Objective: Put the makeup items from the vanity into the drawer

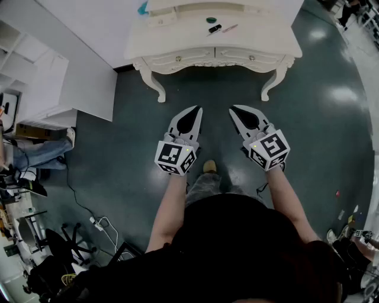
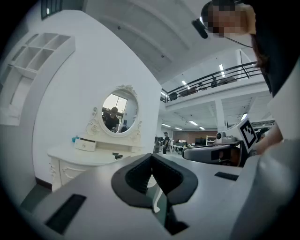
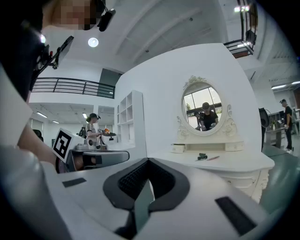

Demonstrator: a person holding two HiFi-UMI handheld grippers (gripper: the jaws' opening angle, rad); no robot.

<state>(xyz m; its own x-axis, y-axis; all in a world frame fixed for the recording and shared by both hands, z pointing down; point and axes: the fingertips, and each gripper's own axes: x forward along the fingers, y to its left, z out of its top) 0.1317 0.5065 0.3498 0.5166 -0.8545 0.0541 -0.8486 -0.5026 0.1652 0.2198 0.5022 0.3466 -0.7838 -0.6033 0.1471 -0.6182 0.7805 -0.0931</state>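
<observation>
The white vanity [image 1: 177, 41] stands ahead of me, both front drawers [image 1: 177, 59] closed. On its top lie a green round item [image 1: 211, 20], a black item [image 1: 215, 28] and a pink pencil [image 1: 230, 28]; the black item [image 3: 202, 156] and the pencil [image 3: 213, 158] also show in the right gripper view. My left gripper [image 1: 197, 109] and right gripper [image 1: 233, 109] hang side by side over the floor, well short of the vanity. Both are shut with nothing between the jaws, as each gripper's own view shows [image 2: 151, 155] [image 3: 148, 160].
A white shelf unit [image 1: 35, 89] stands at the left wall. An oval mirror [image 3: 204, 110] rises at the back of the vanity. A teal object [image 1: 143, 8] sits at the vanity's back left. A cable [image 1: 89, 213] and an office chair [image 1: 59, 248] are on the dark floor at lower left.
</observation>
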